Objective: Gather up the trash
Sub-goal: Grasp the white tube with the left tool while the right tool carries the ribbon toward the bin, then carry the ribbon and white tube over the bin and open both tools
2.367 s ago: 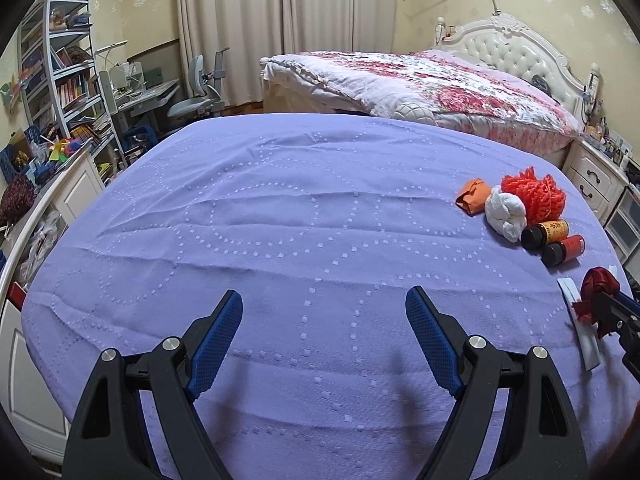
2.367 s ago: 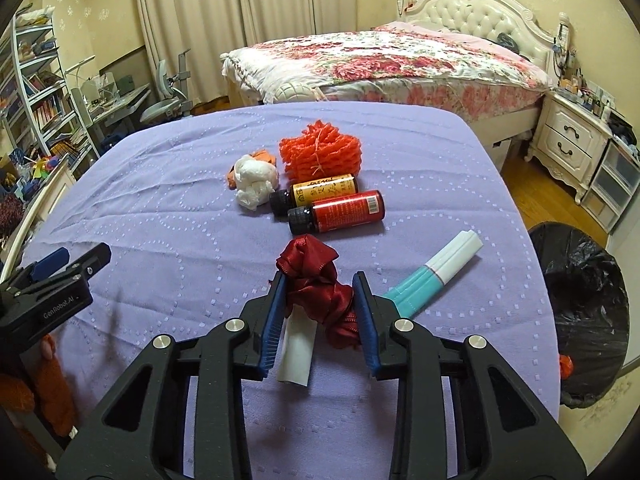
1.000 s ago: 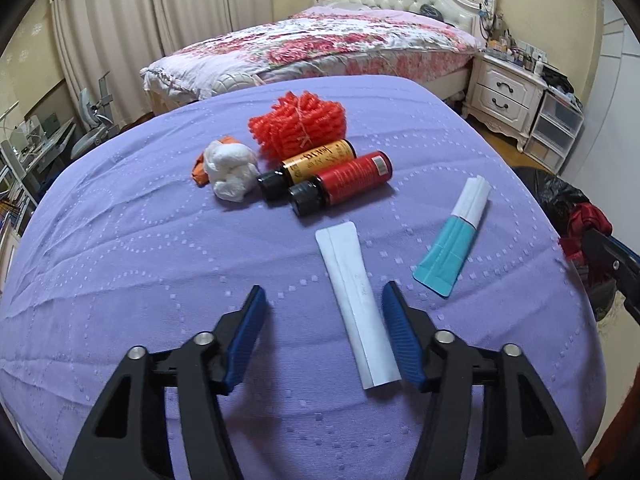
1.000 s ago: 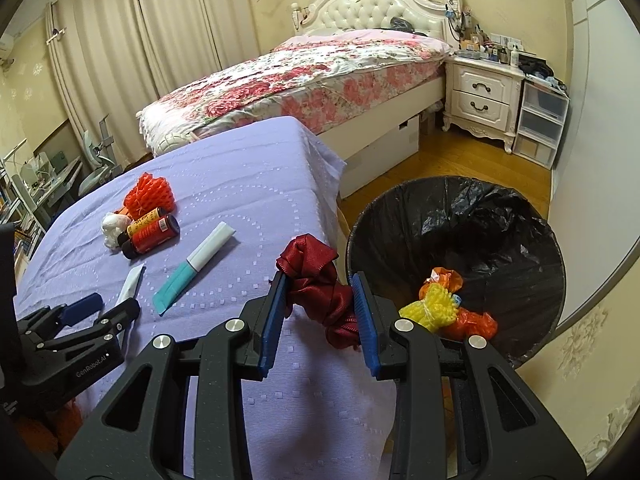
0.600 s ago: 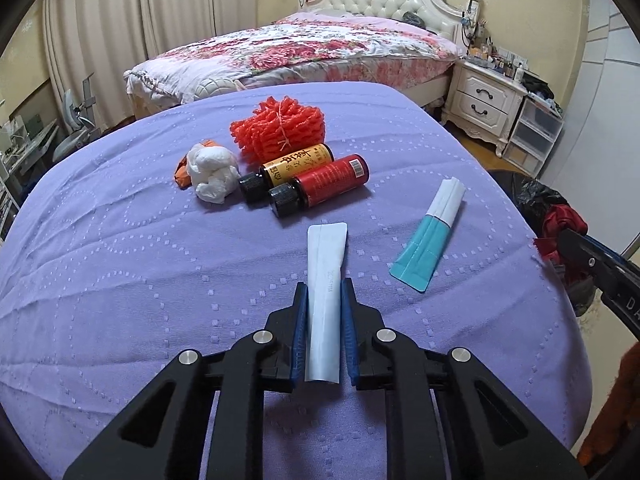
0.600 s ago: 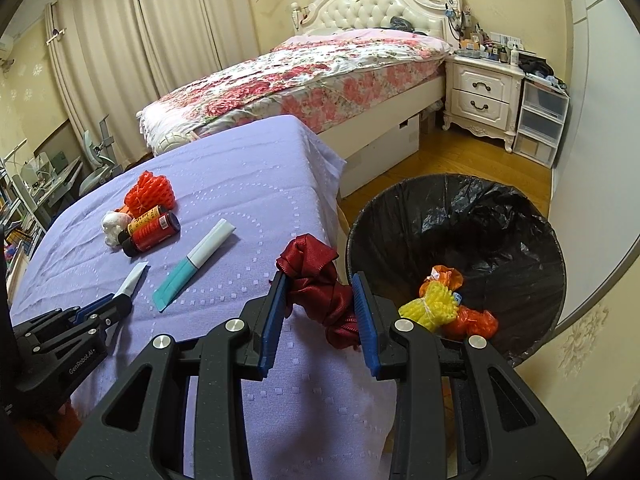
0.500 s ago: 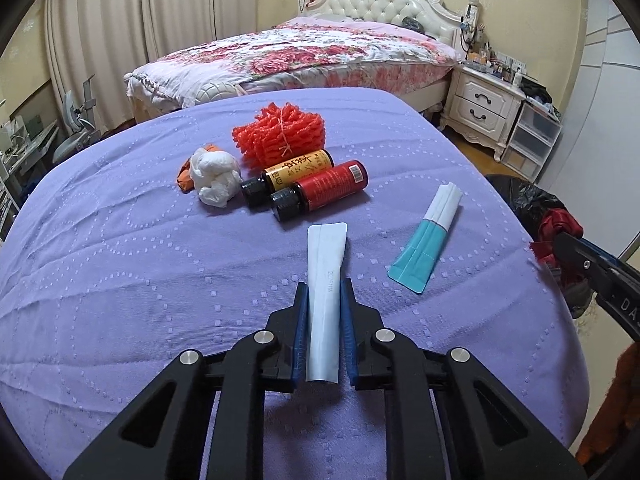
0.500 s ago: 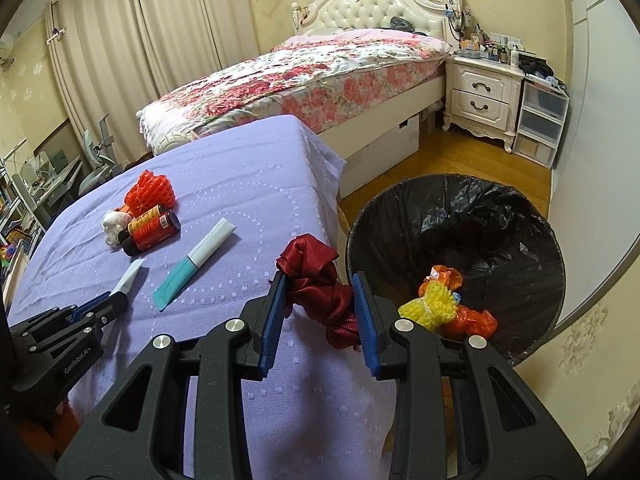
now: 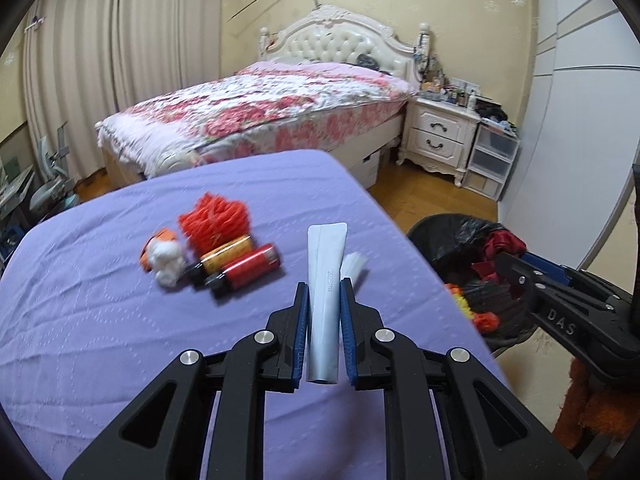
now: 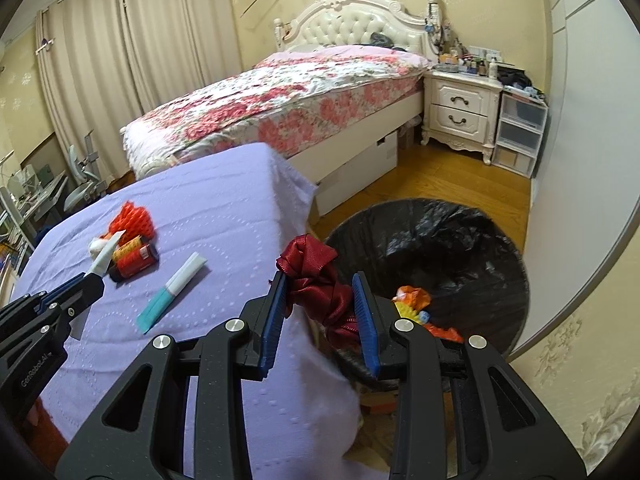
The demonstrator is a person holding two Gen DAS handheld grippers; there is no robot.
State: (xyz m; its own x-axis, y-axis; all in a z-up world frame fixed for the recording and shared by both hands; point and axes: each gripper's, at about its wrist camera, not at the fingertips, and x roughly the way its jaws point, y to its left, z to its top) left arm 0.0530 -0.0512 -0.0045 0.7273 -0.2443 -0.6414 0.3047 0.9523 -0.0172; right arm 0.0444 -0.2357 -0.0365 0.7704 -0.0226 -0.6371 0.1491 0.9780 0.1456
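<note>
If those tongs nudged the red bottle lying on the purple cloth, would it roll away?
Probably: the red bottle is round and lies on its side. The yellow bottle beside it would likely block rolling that way. The cloth may slow it.

Warm, even indoor light fills both fisheye views, with dark vignetting at every corner. Motion blur smears the red bottle (image 9: 246,271) at 9 o'clock and the floral bed (image 9: 256,120) at 12 o'clock; straight edges bow outward.
</note>
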